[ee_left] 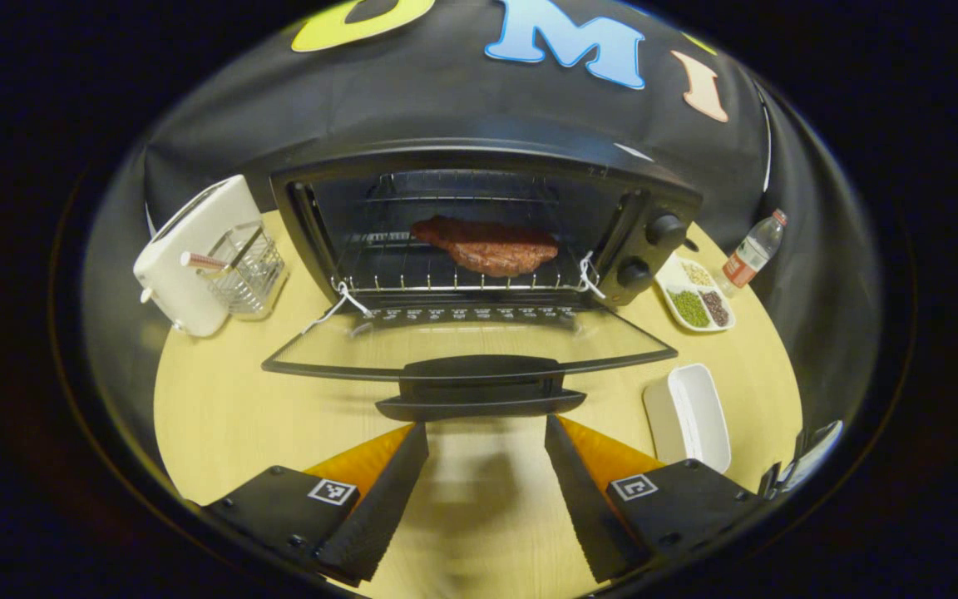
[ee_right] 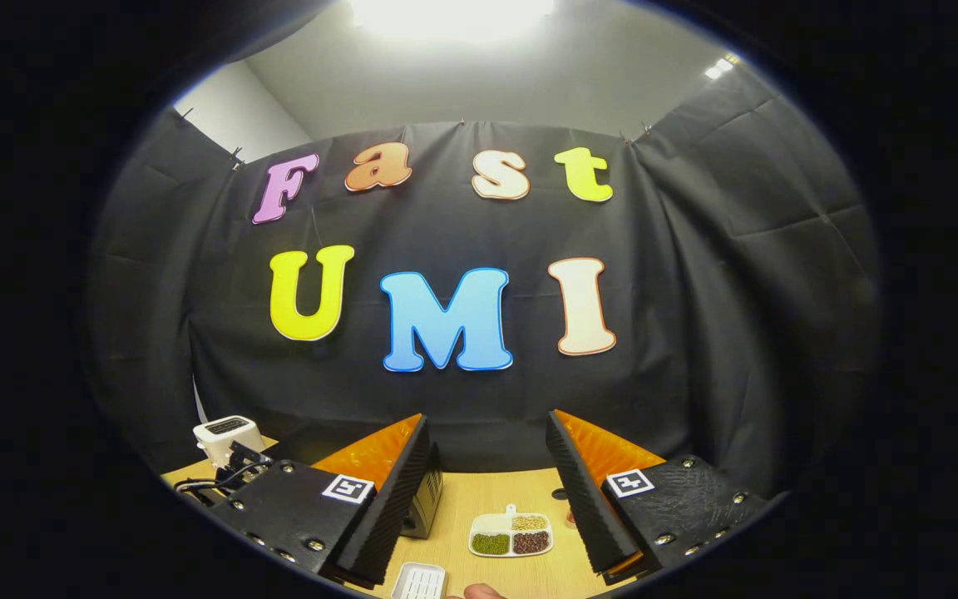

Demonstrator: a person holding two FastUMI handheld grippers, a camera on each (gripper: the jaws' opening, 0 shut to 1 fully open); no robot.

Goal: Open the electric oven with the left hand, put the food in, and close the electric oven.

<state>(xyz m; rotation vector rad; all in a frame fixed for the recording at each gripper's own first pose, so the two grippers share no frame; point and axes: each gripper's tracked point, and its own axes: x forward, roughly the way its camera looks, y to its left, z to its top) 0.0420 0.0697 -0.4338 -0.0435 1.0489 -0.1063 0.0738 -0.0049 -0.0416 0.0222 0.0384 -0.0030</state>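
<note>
Two tools are ours here, and both stand wide open, gripping nothing. Our left tool [ee_left: 486, 491] hovers low over the counter [ee_left: 221, 416], just short of the handle [ee_left: 479, 384] on the oven door [ee_left: 462, 343], which lies folded flat. Beyond it we see the electric oven [ee_left: 487, 225] with the food [ee_left: 487, 245] (a reddish slab) on its wire rack [ee_left: 412, 270]. Our right tool [ee_right: 486, 491] points at the booth wall, above a divided dish [ee_right: 511, 534].
</note>
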